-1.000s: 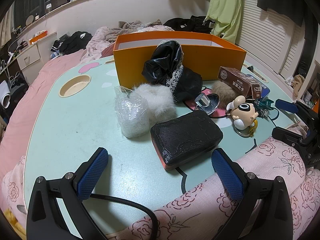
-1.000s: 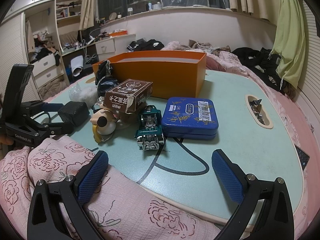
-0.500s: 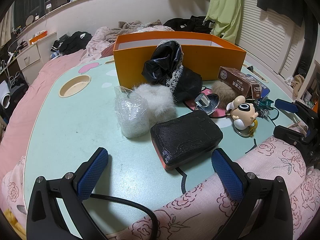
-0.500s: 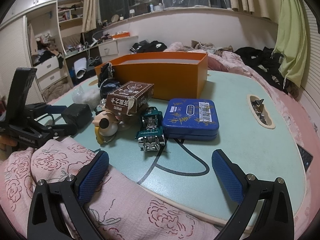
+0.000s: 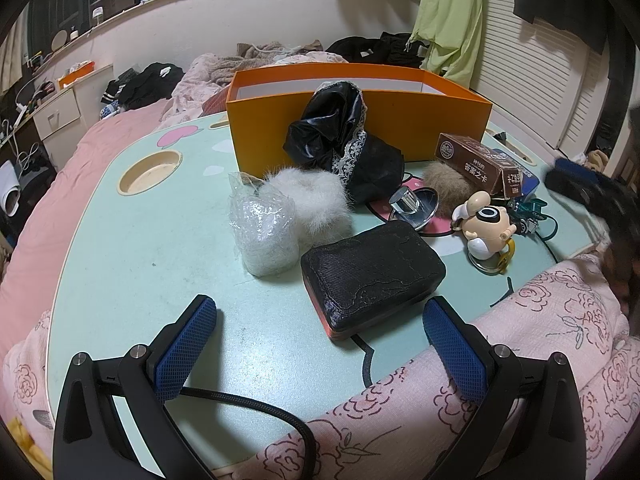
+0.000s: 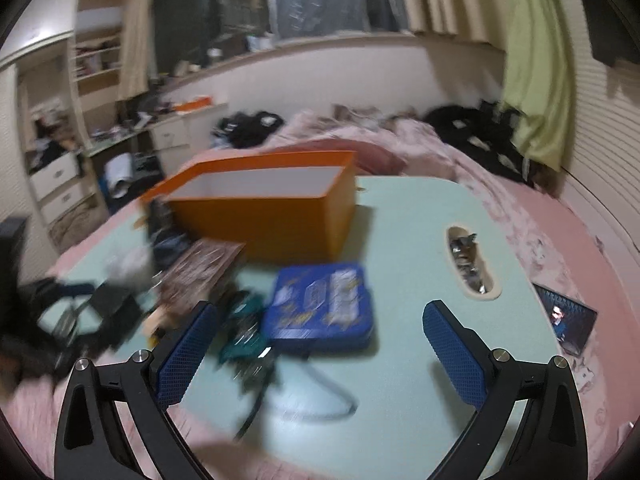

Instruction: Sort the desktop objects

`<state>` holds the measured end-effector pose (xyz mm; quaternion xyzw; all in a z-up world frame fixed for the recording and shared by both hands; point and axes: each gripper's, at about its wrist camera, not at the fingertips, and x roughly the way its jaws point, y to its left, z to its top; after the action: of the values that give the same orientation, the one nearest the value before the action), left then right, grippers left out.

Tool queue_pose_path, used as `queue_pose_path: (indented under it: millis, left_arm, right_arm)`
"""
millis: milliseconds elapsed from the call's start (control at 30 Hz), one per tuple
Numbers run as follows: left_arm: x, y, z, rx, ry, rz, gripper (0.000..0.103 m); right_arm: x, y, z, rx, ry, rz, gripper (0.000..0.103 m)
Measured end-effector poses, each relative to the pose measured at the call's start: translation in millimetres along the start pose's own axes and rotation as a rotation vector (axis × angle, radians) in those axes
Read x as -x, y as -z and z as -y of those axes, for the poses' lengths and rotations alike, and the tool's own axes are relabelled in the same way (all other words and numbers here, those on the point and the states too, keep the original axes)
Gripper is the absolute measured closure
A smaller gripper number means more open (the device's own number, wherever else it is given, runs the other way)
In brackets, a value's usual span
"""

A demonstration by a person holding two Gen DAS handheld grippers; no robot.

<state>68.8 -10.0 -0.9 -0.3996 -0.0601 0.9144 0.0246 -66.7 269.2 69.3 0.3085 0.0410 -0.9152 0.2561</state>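
Observation:
An open orange box (image 5: 360, 120) stands at the back of the pale green table (image 5: 160, 248). In front of it lie a black lace-trimmed bag (image 5: 340, 140), a white fur ball (image 5: 316, 200), a clear plastic packet (image 5: 264, 232), a black case (image 5: 372, 276), a chrome knob (image 5: 412, 208), a brown card box (image 5: 480, 164) and a cartoon figure (image 5: 484, 224). My left gripper (image 5: 320, 344) is open, just short of the black case. My right gripper (image 6: 320, 348) is open above the blurred blue tin (image 6: 320, 304) and green toy car (image 6: 244, 336), with the orange box (image 6: 260, 204) beyond.
A pink floral quilt (image 5: 480, 380) covers the table's near edge. A round cup recess (image 5: 150, 170) sits at the left and an oval slot (image 6: 472, 264) at the right. A photo card (image 6: 568, 320) lies by the right edge. A black cable (image 5: 248, 400) runs under my left gripper.
My right gripper has risen and swung forward over the blue tin, blurring its view. In the left wrist view it shows as a streak at the right. The left gripper has not moved.

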Motion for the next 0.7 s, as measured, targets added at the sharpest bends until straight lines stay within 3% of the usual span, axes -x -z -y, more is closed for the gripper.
queue_pose_path:
  millis: [67, 267, 367, 467, 700]
  left_arm:
    - [0.0, -0.1, -0.1, -0.001, 0.0, 0.0, 0.0]
    - [-0.2, 0.3, -0.1, -0.005, -0.002, 0.0, 0.0]
    - [-0.2, 0.4, -0.2, -0.005, -0.001, 0.0, 0.0]
    - [0.9, 0.3, 1.4, -0.011, -0.005, 0.001, 0.0]
    - [1.0, -0.4, 1.4, -0.012, -0.002, 0.001, 0.0]
  right_arm:
    - [-11.4, -7.1, 0.4, -0.002, -0.004, -0.04, 0.007]
    - [-34.5, -15.9, -11.8, 0.081, 0.033, -0.131, 0.008]
    - [-52.4, -13.5, -2.3, 0.032, 0.028, -0.209, 0.02]
    - [-42.8, -10.7, -3.6, 0.04, 0.017, -0.166, 0.033]
    - [-27.5, 2.7, 0.3, 0.004, -0.003, -0.066, 0.035]
